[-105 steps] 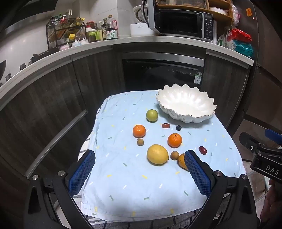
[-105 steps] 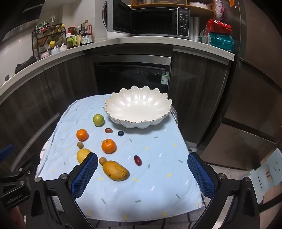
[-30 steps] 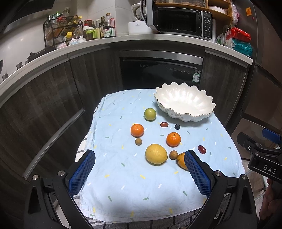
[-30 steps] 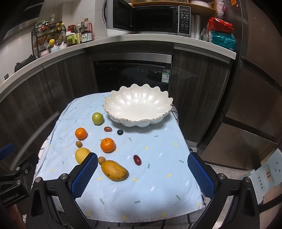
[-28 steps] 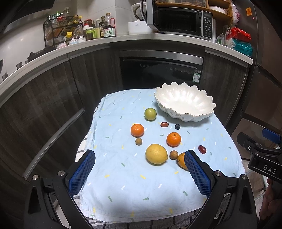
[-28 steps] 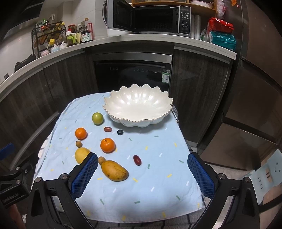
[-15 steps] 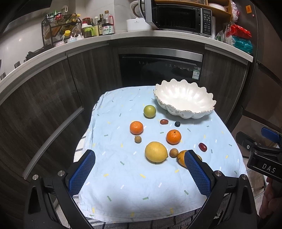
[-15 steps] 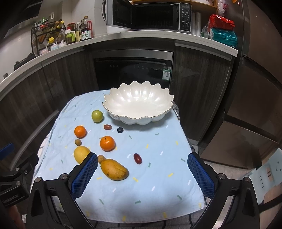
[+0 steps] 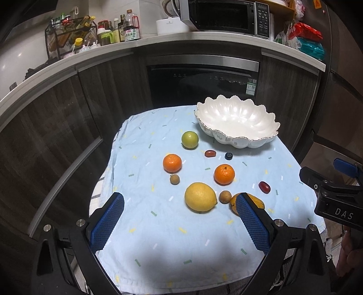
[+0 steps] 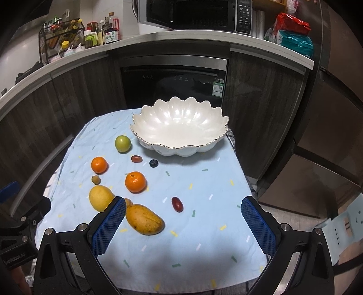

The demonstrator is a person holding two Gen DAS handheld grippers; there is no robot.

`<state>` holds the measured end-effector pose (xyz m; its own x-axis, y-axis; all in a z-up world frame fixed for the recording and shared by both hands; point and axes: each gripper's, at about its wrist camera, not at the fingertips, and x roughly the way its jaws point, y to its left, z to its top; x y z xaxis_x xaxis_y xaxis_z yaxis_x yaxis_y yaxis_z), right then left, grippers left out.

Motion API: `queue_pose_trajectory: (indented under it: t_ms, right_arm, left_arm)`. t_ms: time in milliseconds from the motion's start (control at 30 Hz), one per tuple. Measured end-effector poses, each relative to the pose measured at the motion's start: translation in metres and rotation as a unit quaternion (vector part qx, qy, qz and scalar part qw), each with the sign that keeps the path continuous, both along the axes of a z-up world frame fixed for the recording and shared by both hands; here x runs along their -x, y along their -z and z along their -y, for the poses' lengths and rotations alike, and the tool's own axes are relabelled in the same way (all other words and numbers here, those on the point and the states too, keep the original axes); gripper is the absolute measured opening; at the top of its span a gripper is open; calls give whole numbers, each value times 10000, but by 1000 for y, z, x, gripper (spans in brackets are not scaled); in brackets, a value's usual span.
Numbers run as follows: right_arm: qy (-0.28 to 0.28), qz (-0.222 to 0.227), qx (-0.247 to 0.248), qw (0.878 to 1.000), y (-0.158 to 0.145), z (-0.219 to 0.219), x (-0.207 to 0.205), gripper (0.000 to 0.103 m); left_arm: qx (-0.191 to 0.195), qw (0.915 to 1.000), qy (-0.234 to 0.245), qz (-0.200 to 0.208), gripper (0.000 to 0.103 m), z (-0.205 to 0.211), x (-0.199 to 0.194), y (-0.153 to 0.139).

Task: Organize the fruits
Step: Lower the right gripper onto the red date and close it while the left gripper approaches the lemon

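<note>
An empty white scalloped bowl (image 9: 240, 121) (image 10: 181, 127) stands at the far right of a light blue cloth (image 9: 158, 229) (image 10: 204, 181). Loose on the cloth lie a green fruit (image 9: 190, 140) (image 10: 122, 143), two oranges (image 9: 172, 163) (image 9: 224, 174), a lemon (image 9: 200, 197) (image 10: 101, 197), a mango (image 10: 144, 219) partly behind my left finger (image 9: 251, 224), a red date (image 9: 264, 187) (image 10: 177, 204), a brown date (image 9: 210, 153), a blueberry (image 9: 228, 156) and two small brown fruits (image 9: 174, 179) (image 9: 225, 196). My left gripper (image 9: 179, 223) and right gripper (image 10: 183, 227) are both open and empty above the near edge.
A dark built-in oven (image 9: 202, 84) and dark cabinets stand behind the table. The counter holds a bottle rack (image 9: 68, 34), a microwave (image 9: 224, 15) and snack bags (image 9: 308, 43). The right gripper's body (image 9: 335, 195) shows at the right of the left wrist view.
Both grippers have moved slightly forward and down toward the table; the fruits and bowl look a little larger. Nothing on the cloth has moved.
</note>
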<state>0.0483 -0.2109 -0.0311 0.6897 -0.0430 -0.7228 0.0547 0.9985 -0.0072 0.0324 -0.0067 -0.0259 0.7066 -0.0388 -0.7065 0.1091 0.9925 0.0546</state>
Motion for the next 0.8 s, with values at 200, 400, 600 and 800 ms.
queue_pose_trajectory:
  t_ms: [200,400,600,800]
  right_arm:
    - [-92,-109,30,9999,15,-1,-12,99]
    - [-201,-269,55,9994,34,-2,-27,95]
    - [-232,-420,38,9988,53,2,-45,95]
    - [-259,-520,40,9983,68,5,-59,95]
  left_arm:
    - [-24,9999,133,-101,100,5,-13,14]
    - [-58,9993,246,-265,97,10,-30,34]
    - [-187,9979,437,-436,94,21,-46,56]
    - [-241,9960,657,-560,94,29,-56,74]
